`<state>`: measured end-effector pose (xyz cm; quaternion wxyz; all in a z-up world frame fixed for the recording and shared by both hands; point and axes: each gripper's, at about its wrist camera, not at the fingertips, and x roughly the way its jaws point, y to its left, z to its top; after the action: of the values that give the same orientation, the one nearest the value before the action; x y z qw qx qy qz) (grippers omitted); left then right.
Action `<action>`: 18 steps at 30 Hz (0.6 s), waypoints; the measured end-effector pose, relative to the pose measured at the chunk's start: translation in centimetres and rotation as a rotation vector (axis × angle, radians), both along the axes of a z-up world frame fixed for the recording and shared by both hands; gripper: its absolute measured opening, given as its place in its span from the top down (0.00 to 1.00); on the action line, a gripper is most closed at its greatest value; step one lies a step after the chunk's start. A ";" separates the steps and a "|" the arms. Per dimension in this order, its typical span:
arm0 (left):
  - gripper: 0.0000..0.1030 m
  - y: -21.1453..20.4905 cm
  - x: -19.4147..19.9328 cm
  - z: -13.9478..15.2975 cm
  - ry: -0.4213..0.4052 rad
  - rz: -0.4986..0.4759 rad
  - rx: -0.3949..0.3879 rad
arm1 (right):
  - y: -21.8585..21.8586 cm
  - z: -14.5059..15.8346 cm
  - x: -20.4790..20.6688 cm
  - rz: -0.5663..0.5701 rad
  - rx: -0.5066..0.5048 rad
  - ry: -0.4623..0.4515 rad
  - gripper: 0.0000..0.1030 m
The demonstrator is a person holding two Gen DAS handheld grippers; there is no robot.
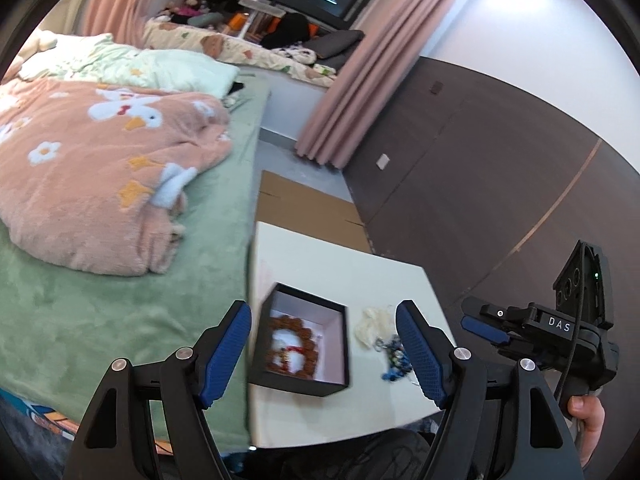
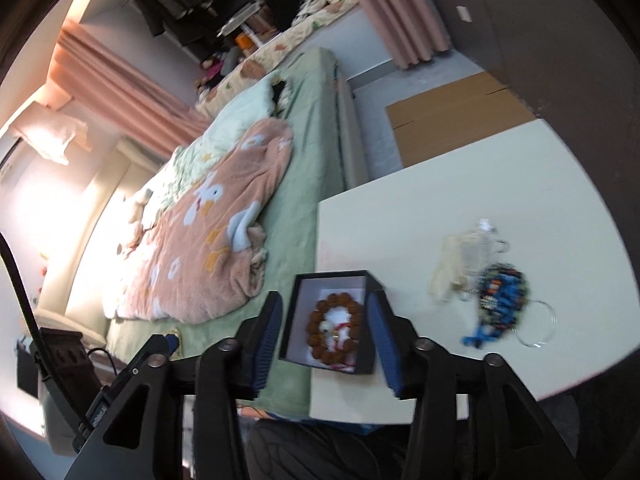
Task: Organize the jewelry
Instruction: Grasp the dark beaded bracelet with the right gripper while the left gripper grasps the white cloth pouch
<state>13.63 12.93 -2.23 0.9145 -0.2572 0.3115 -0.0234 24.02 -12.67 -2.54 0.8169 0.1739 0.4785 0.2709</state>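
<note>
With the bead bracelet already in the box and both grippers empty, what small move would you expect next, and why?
Probably the right gripper swings right toward the blue beaded piece in the loose pile on the white table. The brown bead bracelet already lies in the black box, both grippers are open and empty, and the left gripper hovers over the box.

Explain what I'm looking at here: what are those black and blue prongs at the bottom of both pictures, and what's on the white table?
Those prongs are the fingers of two handheld grippers; a person holds one in each hand, and each carries a fisheye camera looking along its fingers. The left gripper and right gripper are both open and hold nothing. On the white table sits an open black box with a brown bead bracelet inside. Beside it lie a blue beaded piece, a pale one and a clear ring. A bed stands alongside.
</note>
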 end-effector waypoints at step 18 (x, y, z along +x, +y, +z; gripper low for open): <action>0.27 -10.2 4.5 -1.2 0.070 -0.174 0.086 | -13.1 -2.7 -0.8 -0.208 0.033 0.030 0.36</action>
<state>18.15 2.73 -3.40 0.9077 -0.1904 0.3653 -0.0801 23.19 -25.78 -5.24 0.8304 0.2401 0.4654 0.1901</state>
